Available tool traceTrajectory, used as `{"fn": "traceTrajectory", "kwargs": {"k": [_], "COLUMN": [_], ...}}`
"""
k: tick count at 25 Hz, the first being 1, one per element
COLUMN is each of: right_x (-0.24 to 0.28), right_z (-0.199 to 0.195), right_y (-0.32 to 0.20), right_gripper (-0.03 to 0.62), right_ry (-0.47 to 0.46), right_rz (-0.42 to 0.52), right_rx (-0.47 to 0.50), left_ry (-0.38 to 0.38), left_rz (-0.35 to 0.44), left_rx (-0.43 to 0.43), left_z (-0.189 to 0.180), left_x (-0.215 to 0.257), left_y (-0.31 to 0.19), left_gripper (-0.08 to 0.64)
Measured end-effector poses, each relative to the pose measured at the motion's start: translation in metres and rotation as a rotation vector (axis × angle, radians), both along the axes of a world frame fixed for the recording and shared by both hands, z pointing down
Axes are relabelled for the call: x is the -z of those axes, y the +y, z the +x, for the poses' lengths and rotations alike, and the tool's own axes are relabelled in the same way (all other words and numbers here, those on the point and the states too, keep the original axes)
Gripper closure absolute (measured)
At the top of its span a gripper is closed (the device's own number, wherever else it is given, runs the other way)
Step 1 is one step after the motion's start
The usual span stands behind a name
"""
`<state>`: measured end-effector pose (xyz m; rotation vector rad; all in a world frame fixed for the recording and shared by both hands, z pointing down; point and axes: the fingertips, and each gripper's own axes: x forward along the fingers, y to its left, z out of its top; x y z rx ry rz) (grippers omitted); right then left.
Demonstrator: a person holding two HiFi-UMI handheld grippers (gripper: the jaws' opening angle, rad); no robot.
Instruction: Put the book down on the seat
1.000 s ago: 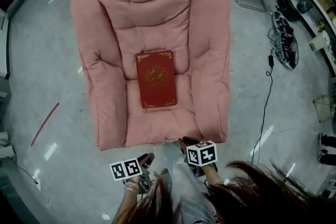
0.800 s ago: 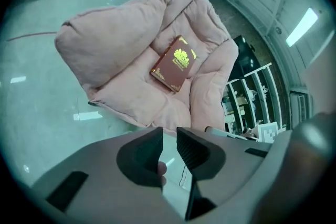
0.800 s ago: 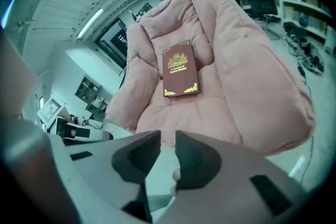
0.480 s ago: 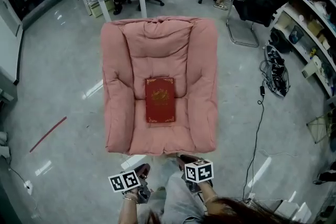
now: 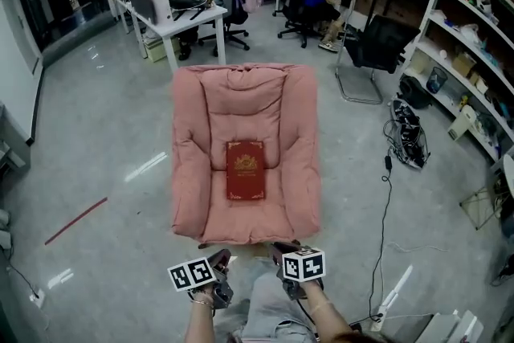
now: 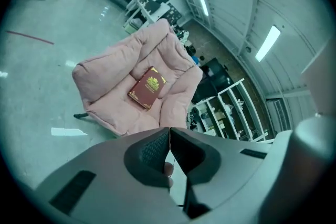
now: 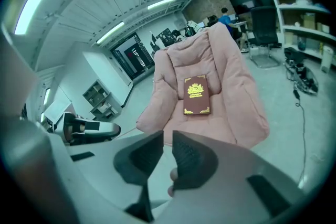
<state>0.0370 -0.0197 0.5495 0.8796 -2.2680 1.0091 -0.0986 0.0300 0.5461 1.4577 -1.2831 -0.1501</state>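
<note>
Red strip (image 5: 76, 220): I see it lying on the grey floor at far left in the head view. The left gripper view shows it too, and the right gripper view does not.
Left gripper (image 6: 169, 131): its own view shows me the two jaws pressed together with nothing between them, having just closed. In the head view it sits low, beside the person's legs.
White desk (image 5: 181, 16): it stands behind the seat, towards the left, and is plain in the head view.
Seat (image 5: 193, 173): a pink padded armchair in the middle of the floor. All three views show it.
Book (image 5: 245, 170): it lies flat on the seat cushion, cover up, between the armrests and well apart from both grippers.
Book cover: dark red, with a gold crest and gold corner ornaments. I can read no lettering on it in any view.
Right gripper (image 7: 168, 136): its own view shows a narrow gap between the jaws with nothing in it, and they have just been closing.
Marker cubes: each carries black-and-white square patterns, which only the head view shows. There are no words on them.
Cable (image 5: 384, 205): it trails across the floor to the right of the seat.
Shelves (image 5: 474, 36): they run along the right wall with small items on them, and I can read no labels there.
</note>
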Motion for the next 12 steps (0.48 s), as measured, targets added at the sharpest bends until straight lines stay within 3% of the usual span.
{"fn": "traceTrajectory", "kwargs": {"k": [6,12], "right_x": [0.061,0.115], "right_z": [-0.002,-0.007], "right_y": [0.028,0.035], "right_gripper": [0.548,0.562], "right_ry": [-0.036,-0.041], "right_rz": [0.07,0.207], "right_rx": [-0.008,-0.005], "left_ry": [0.006,-0.052], "left_rz": [0.059,0.164], "left_rx": [-0.024,-0.06], "left_z": [0.001,0.005], "left_x": [0.044,0.09], "left_y": [0.024,0.046], "left_gripper": [0.56,0.561]}}
